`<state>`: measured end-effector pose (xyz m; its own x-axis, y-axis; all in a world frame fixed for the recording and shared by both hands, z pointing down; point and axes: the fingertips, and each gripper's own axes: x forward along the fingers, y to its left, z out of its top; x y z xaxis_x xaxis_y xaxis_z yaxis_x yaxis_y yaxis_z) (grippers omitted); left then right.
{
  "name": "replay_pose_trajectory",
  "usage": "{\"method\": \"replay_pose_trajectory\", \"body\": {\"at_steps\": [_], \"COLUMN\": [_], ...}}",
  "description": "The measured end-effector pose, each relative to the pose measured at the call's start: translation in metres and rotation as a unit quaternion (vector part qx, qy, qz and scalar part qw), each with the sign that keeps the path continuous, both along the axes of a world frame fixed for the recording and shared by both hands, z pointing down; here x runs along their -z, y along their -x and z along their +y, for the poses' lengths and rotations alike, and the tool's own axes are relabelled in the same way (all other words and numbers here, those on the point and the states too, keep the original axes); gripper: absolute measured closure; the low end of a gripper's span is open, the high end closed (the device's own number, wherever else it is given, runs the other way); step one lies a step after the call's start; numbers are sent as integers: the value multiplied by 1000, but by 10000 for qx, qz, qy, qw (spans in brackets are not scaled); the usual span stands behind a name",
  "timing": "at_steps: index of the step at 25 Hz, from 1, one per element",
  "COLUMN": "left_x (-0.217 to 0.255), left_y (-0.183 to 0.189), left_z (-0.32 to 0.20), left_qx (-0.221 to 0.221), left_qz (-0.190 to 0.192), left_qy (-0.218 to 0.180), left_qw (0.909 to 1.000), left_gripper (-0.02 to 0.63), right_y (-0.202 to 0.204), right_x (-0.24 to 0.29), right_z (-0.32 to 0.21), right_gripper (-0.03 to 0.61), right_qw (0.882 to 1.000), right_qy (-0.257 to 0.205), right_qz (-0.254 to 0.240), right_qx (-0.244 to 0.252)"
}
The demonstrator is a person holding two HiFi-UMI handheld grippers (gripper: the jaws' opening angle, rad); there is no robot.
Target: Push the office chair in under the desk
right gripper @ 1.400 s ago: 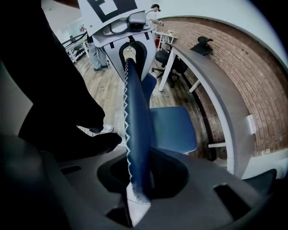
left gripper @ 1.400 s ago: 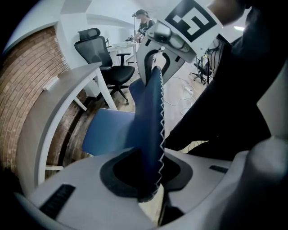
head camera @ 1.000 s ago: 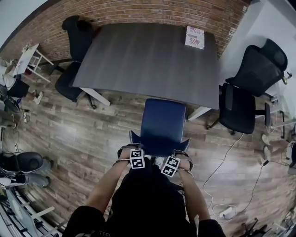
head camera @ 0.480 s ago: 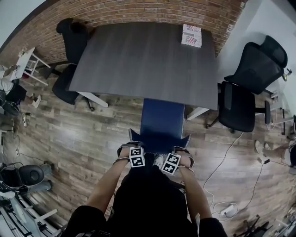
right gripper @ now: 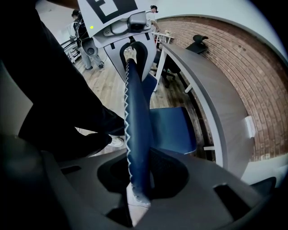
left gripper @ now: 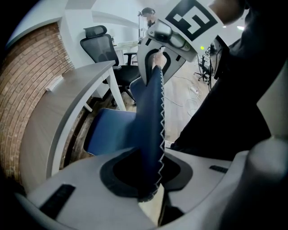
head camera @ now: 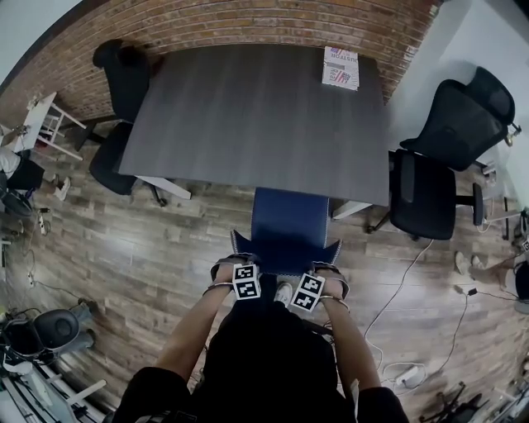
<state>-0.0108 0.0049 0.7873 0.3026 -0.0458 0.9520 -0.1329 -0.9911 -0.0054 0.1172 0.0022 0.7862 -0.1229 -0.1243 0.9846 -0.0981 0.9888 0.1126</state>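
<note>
The blue office chair [head camera: 288,223] stands at the near edge of the grey desk [head camera: 256,107], the front of its seat tucked under the desktop. Its backrest top [head camera: 285,258], with white zigzag stitching, faces me. My left gripper [head camera: 236,264] is shut on the backrest's left end, and the padded edge [left gripper: 151,148] runs down between its jaws. My right gripper [head camera: 327,273] is shut on the right end, with the stitched edge [right gripper: 136,148] clamped in its jaws. Each gripper view shows the other gripper at the far end of the backrest: the right gripper [left gripper: 157,60], the left gripper [right gripper: 131,51].
A black chair [head camera: 124,91] sits at the desk's far left corner, and a black mesh chair [head camera: 446,149] at its right side. A booklet [head camera: 340,68] lies on the desk's far right corner. Cables [head camera: 405,297] and a power strip [head camera: 403,378] lie on the wood floor at the right. A brick wall [head camera: 273,21] backs the desk.
The chair has rolled toward the desk and more of its seat is under the desktop. Both grippers have moved forward with the backrest, still clamped on it.
</note>
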Motion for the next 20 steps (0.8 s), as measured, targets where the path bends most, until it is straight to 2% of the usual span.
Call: {"method": "replay_pose_trajectory", "body": {"at_steps": [20], "left_x": [1], "left_y": [-3], "left_z": [-90], "left_qx": [-30], "left_qz": [141], "left_qy": [19], "left_qw": [9999], "left_gripper": [525], "right_y": [-2], "right_x": [1], "right_z": [-88], "right_gripper": [509], "right_qw": [9999], "right_qy": [22], "right_qz": [18], "right_qx": [-100]}}
